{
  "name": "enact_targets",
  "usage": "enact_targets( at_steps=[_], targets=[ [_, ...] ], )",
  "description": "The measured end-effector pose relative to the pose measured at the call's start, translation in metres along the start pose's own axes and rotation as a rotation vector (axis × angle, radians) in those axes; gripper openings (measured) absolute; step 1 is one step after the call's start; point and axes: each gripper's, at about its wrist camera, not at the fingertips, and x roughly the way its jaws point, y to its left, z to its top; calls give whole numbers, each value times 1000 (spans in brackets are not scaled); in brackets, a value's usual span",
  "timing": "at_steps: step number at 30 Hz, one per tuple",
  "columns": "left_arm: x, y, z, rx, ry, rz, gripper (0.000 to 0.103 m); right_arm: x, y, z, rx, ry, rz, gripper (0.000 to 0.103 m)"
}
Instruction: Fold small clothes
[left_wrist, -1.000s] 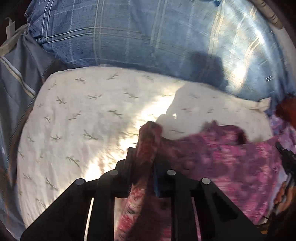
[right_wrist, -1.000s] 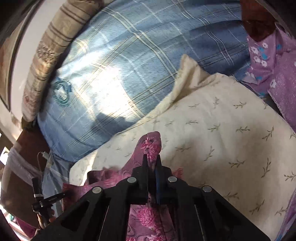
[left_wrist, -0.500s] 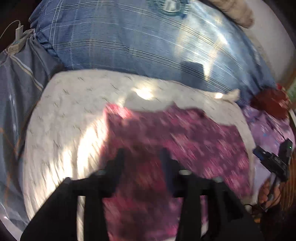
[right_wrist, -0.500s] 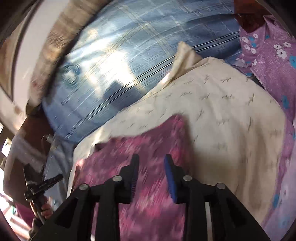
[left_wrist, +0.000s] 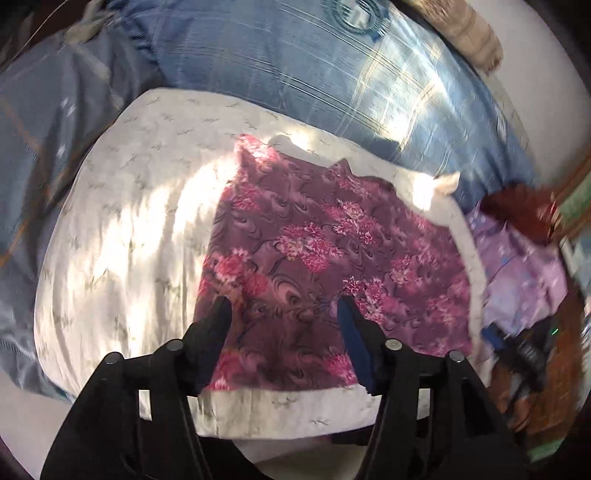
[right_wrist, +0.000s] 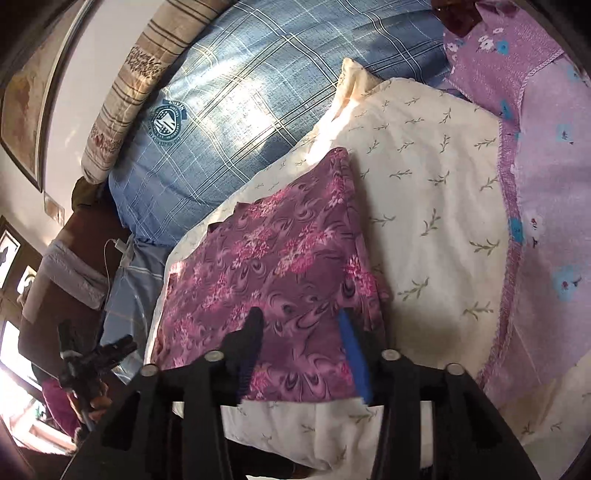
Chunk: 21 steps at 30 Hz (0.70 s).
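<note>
- My left gripper (left_wrist: 282, 314) has its jaws spread wide with nothing between them; the fingers hang over the near edge of the purple floral garment (left_wrist: 325, 258).
- My right gripper (right_wrist: 299, 325) is likewise spread apart and empty, its blue-padded finger (right_wrist: 352, 350) over the garment's near right corner.
- From the left wrist the garment lies flat on the cream leaf-print pillow (left_wrist: 129, 236), filling the middle and stretching toward 2 o'clock; one corner points up at 12 o'clock.
- From the right wrist I see the same garment (right_wrist: 273, 280) spread on the pillow (right_wrist: 436, 206), running from 8 o'clock up to a point near 12 o'clock, with bare pillow at 3 o'clock.
- A blue plaid cushion (right_wrist: 240, 96) sits behind the pillow at 11 o'clock, touching it.
- A lilac flowered cloth (right_wrist: 546, 184) lies along the pillow's edge at 2 to 3 o'clock.
- In the left view the lilac cloth (left_wrist: 517, 269) shows at 3 o'clock, blurred.
</note>
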Motion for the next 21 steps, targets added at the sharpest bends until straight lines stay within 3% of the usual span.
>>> enact_targets(
  at_steps=[2, 4, 5, 6, 7, 8, 11, 13, 15, 21],
  targets=[
    [7, 18, -14, -91, 41, -77, 60, 11, -9, -8, 18, 28, -19, 53],
    [32, 32, -27, -174, 109, -93, 60, 33, -28, -18, 85, 113, -80, 51],
    [45, 41, -35, -217, 147, -88, 60, 40, -35, -24, 119, 116, -57, 50],
    [57, 48, -42, -243, 169, -77, 52, 35, -34, -22, 127, 75, -44, 52],
    [62, 55, -44, -272, 167, -84, 35, 35, -33, -22, 134, 81, -42, 53],
    [58, 59, -42, -304, 153, -102, 33, 35, -30, -20, 126, 90, -55, 53],
    [34, 67, -37, -372, 95, -171, 34, 35, -28, -17, 107, 110, -70, 54],
    [23, 71, -46, -464, 76, -258, 50, 37, -28, -15, 112, 111, -71, 56],
    [23, 68, -61, -541, 85, -326, 59, 39, -27, -15, 119, 108, -65, 61],
    [73, 64, -72, -642, 186, -309, 56, 55, -14, -11, 64, 131, -100, 75]
  ],
)
